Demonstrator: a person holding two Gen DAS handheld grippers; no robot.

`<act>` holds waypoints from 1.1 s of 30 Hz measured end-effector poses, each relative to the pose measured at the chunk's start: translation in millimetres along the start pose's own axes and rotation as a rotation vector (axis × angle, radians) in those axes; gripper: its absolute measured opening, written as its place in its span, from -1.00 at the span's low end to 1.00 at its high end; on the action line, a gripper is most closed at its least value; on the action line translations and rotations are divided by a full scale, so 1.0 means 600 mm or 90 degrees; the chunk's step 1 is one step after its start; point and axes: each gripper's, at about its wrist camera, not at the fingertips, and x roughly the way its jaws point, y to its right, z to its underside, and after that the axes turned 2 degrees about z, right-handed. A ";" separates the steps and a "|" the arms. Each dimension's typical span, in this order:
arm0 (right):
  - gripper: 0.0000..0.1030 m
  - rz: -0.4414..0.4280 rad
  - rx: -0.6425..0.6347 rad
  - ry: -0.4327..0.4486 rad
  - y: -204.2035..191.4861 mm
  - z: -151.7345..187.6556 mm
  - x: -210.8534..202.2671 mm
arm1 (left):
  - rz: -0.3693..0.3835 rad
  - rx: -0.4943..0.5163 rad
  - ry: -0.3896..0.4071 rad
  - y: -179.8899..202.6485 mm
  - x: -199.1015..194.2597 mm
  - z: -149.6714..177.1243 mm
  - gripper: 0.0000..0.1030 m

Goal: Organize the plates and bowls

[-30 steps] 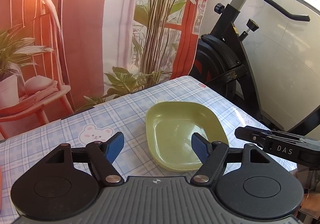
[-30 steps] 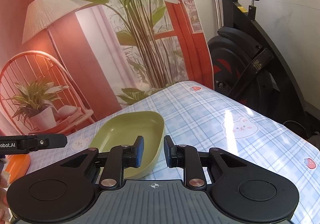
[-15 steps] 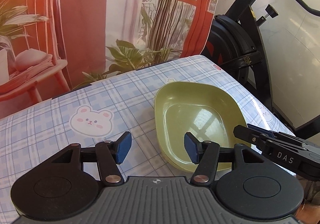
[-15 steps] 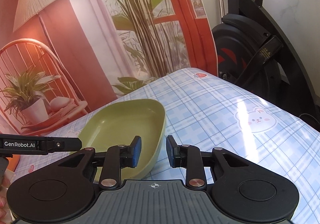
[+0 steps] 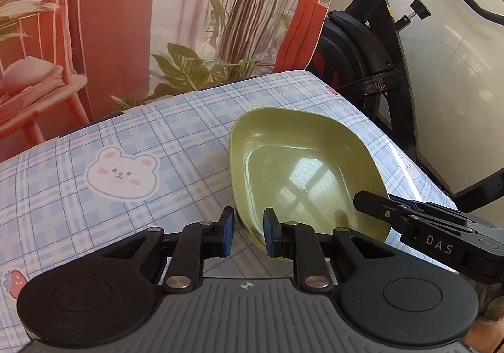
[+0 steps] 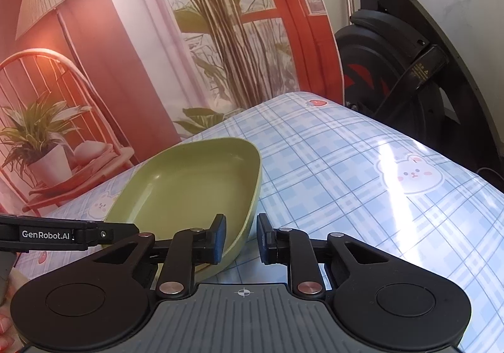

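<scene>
A green rounded-square bowl (image 5: 302,170) sits on the plaid tablecloth; it also shows in the right wrist view (image 6: 189,189). My left gripper (image 5: 247,235) straddles the bowl's near rim, one blue pad inside and one outside, jaws narrowly apart around the rim. My right gripper (image 6: 241,238) straddles the rim on the bowl's other side the same way, with a narrow gap. The right gripper's body shows in the left wrist view (image 5: 434,236), and the left gripper's body shows in the right wrist view (image 6: 63,233). The bowl is empty.
The table (image 5: 126,145) has a blue plaid cloth with bear prints. An exercise bike (image 5: 378,47) stands beyond the table's far right edge. A printed backdrop (image 6: 157,38) hangs behind the table.
My left gripper has closed from wide open to a narrow gap around the bowl's rim and moved closer. My right gripper has moved slightly nearer along the bowl's rim.
</scene>
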 end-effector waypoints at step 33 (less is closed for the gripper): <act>-0.68 -0.050 -0.060 0.026 -0.158 -0.046 -0.178 | -0.054 0.006 0.086 0.001 -0.252 0.030 -0.60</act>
